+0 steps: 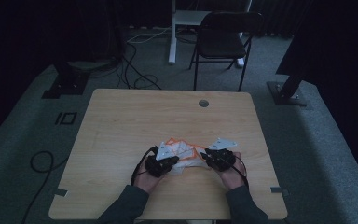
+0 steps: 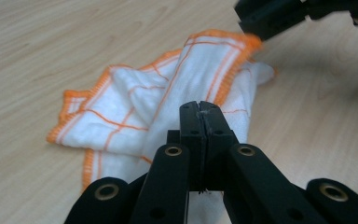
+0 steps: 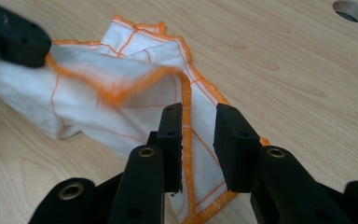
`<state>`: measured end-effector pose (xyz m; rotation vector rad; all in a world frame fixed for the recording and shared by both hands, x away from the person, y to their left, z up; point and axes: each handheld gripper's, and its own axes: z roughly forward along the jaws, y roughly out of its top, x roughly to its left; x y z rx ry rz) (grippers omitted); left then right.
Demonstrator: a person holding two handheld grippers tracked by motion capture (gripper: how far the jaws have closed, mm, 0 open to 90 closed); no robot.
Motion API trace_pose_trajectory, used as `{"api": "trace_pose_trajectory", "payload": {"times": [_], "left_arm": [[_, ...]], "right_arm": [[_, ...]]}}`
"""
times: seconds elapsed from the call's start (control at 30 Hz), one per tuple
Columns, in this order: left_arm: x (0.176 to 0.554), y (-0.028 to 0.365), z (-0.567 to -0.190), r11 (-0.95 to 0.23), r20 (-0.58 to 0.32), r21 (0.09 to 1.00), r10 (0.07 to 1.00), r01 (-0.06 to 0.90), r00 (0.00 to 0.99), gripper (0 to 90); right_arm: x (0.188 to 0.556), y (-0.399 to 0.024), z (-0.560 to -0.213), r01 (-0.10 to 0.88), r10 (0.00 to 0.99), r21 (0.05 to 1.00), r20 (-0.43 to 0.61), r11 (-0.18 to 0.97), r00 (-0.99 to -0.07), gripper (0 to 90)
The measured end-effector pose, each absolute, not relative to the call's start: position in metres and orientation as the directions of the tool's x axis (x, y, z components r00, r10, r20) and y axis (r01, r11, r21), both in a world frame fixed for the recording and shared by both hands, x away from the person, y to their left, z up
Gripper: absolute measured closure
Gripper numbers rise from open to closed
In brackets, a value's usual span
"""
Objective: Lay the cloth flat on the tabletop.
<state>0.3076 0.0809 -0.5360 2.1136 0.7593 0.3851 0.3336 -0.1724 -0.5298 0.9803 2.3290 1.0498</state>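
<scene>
With the left tongs (image 2: 200,109) pressed together on a fold of the cloth (image 2: 168,107) lying crumpled mid-desk (image 1: 121,121) and the right tongs (image 3: 198,121) spread astride its hem, pulling could slip that thin pinch.

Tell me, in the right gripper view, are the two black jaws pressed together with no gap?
No, the right gripper has a clear gap between its jaws, and the orange-edged cloth lies on the table behind them.
</scene>
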Motion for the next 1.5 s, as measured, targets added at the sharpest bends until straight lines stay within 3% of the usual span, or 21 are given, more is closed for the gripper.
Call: {"api": "trace_pose_trajectory", "payload": {"times": [0.37,0.6,0.87,0.93,1.17,1.3,1.5], "left_arm": [[0.282,0.079,-0.548,-0.479,-0.011,0.790,0.614,0.383,0.789,90.0],[0.280,0.078,-0.550,-0.486,-0.006,0.787,0.610,0.381,0.792,90.0],[0.281,0.078,-0.550,-0.486,-0.007,0.787,0.608,0.380,0.794,90.0],[0.281,0.079,-0.551,-0.486,-0.006,0.787,0.608,0.379,0.794,90.0],[0.281,0.079,-0.550,-0.482,-0.007,0.792,0.607,0.375,0.794,89.3],[0.285,0.090,-0.540,-0.434,-0.014,0.820,0.636,0.372,0.771,82.1],[0.306,0.120,-0.535,-0.402,0.024,0.819,0.737,0.410,0.675,81.7]], "right_arm": [[0.314,-0.172,-0.531,0.424,0.715,0.769,-0.059,0.478,-0.697,70.3],[0.308,-0.168,-0.536,0.443,0.679,0.786,0.042,0.430,-0.733,57.5],[0.317,-0.161,-0.542,0.488,0.658,0.762,0.110,0.425,-0.745,52.9],[0.320,-0.159,-0.544,0.510,0.654,0.750,0.140,0.420,-0.744,55.2],[0.317,-0.154,-0.542,0.476,0.634,0.754,0.104,0.452,-0.767,87.4],[0.314,-0.153,-0.539,0.452,0.628,0.751,0.064,0.482,-0.775,88.2],[0.309,-0.156,-0.537,0.444,0.627,0.752,0.053,0.488,-0.777,88.1]]}}
